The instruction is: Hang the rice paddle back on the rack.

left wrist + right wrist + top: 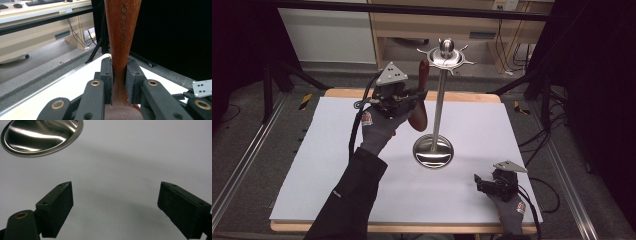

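Wooden spoon [422,100] is clamped upright in your left gripper [414,97], raised beside the steel rack [438,105]. Next, hook its handle onto a top prong. Your right gripper [484,182] rests wide open, holding nothing, on the surface [337,150].

1. One wooden utensil [422,102], reddish brown, upper centre of the high view.
2. One metal stand [438,100] at the centre of the frame, with one round base and one ring of hooks at its top.
3. Two claws: the left claw [414,97] at upper left of centre, the right claw [478,181] at lower right.
4. One table [332,165] with one white top.
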